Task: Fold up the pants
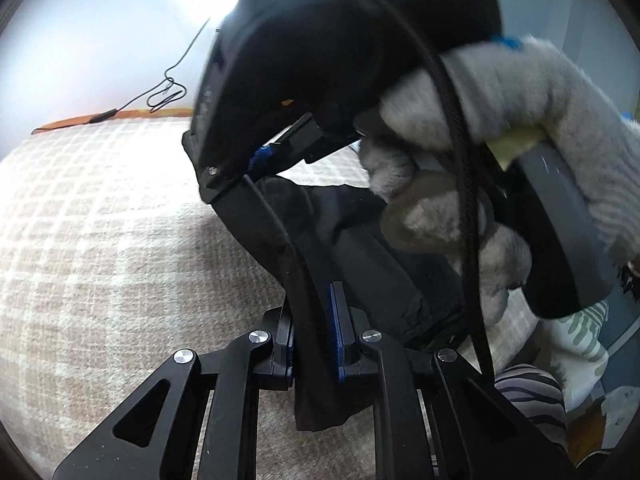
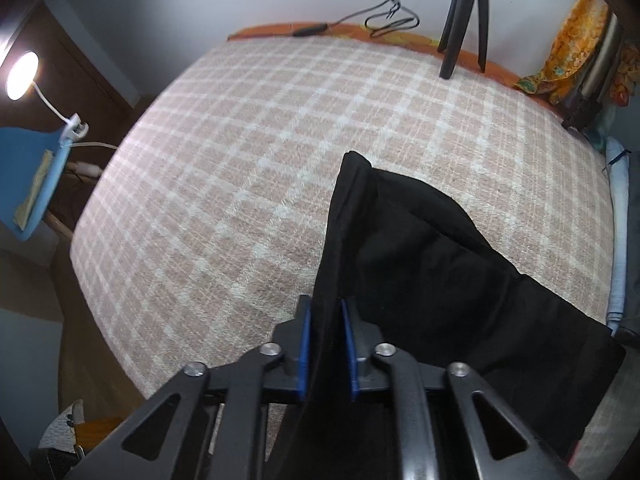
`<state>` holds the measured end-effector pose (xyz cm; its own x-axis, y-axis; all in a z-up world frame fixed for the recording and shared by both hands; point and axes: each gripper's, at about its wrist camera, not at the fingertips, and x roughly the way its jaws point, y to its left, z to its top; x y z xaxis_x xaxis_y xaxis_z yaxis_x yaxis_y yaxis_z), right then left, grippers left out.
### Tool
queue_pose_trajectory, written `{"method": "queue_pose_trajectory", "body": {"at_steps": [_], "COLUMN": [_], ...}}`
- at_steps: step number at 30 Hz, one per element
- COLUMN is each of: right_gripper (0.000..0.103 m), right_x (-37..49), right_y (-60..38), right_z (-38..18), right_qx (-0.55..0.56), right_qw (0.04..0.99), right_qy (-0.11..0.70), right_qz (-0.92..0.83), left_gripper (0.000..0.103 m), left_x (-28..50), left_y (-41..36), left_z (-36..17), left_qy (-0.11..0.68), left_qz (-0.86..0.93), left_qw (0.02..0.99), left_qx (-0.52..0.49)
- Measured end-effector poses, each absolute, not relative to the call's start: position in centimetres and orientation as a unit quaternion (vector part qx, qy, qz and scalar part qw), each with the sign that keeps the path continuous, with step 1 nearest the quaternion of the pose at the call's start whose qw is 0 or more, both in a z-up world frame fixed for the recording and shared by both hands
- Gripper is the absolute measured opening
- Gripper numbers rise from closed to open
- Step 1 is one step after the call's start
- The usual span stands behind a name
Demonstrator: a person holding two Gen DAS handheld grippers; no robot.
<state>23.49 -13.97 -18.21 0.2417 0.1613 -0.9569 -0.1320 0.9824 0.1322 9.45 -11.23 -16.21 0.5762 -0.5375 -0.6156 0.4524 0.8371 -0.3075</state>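
both grippers pinch black pants [image 2: 420, 248]

Both wrist views close, angled down; sharing bedspread [image 2: 248, 184].

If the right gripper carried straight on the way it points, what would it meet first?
The right gripper is shut on the black pants, so more of that cloth lies ahead, then probably the checked blanket.

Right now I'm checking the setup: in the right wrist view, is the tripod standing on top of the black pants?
No, the tripod stands at the blanket's far edge, well apart from the black pants.
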Motion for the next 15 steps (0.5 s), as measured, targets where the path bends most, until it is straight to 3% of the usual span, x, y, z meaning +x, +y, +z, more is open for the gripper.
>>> {"method": "queue_pose_trajectory", "body": {"at_steps": [4, 12, 15], "right_gripper": [0.002, 0.001, 0.001], "right_x": [22.1, 19.6, 18.8], "right_y": [-16.3, -20.7, -22.9], "right_z": [-17.3, -15.4, -14.7], "right_qx": [0.05, 0.11, 0.15], "right_qw": [0.807, 0.828, 0.83], "right_qy": [0.58, 0.537, 0.523], "right_qz": [0.098, 0.114, 0.119], "left_gripper": [0.016, 0.053, 0.053], "left_x": [9.8, 7.9, 7.0], "left_y": [-12.1, -10.6, -8.7], "left_z": [-15.9, -13.9, -13.3], "left_qy": [0.373, 0.359, 0.349], "left_qz": [-0.292, -0.351, -0.349], "left_qw": [0.879, 0.863, 0.869], "left_qx": [-0.049, -0.053, -0.042]}}
